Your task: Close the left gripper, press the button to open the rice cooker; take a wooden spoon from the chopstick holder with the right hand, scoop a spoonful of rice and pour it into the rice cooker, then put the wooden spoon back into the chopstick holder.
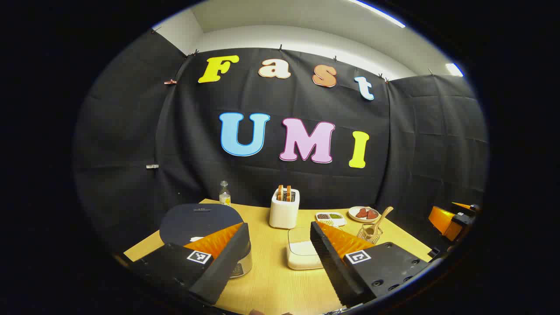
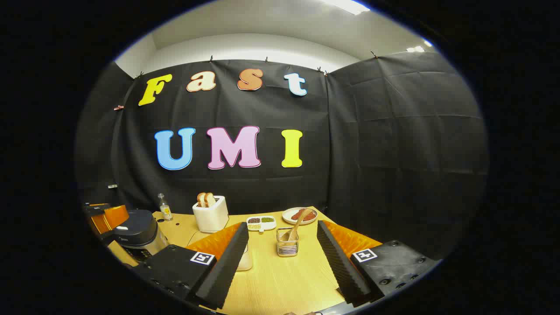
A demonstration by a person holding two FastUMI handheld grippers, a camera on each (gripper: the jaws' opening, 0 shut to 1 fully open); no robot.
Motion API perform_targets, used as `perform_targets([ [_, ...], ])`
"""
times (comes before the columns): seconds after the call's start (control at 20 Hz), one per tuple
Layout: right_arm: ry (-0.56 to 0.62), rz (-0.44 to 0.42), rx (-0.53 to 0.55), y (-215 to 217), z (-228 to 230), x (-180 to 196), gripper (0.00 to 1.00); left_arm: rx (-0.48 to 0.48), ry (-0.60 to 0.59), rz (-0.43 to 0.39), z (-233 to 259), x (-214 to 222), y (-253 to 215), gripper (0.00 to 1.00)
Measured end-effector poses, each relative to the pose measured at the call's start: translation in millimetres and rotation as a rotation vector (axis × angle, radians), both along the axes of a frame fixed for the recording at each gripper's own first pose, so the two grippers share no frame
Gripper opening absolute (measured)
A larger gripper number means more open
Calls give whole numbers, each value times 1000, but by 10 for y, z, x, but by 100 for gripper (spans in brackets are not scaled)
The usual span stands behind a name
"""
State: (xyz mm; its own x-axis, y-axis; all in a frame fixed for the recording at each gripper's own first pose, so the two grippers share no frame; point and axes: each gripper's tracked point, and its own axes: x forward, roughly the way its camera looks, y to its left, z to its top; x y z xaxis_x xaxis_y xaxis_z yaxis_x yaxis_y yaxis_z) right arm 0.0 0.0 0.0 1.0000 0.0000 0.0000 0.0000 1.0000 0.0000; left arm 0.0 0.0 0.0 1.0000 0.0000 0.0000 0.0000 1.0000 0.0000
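Note:
The rice cooker (image 1: 199,218) stands at the table's left with its dark lid down, partly behind my left gripper's near finger. My left gripper (image 1: 280,227) is open and holds nothing, hanging above the table's front. In the right gripper view the cooker (image 2: 138,234) sits far left, with the left gripper (image 2: 105,216) beside it. A wire chopstick holder (image 2: 287,247) with the wooden spoon (image 2: 298,224) leaning in it stands straight ahead of my open right gripper (image 2: 282,227), a short way beyond its fingertips. The left gripper view has the holder (image 1: 369,234) right of centre.
A white toaster (image 1: 284,209) holding toast stands mid-table. In front of it lies a flat white box (image 1: 302,253). A small bottle (image 1: 224,194) is at the back left. A divided dish of grains (image 1: 330,217) and a plate (image 1: 363,213) sit at the back right.

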Motion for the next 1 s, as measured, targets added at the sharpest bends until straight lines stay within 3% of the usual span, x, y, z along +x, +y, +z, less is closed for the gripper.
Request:
perform_targets([
  [0.35, -31, -19, 21, -119, 133, 52, 98, 40, -27, 16, 78, 51, 196, 92],
  [0.55, -37, -3, 51, -92, 192, 184, 98, 6, -26, 8, 114, 72, 301, 95],
  [0.95, -105, 52, -9, 60, 479, 326, 98, -43, -17, 18, 171, 143, 404, 96],
  [1.0, -111, 58, -14, 80, 496, 327, 98, -39, -16, 26, 171, 162, 427, 92],
])
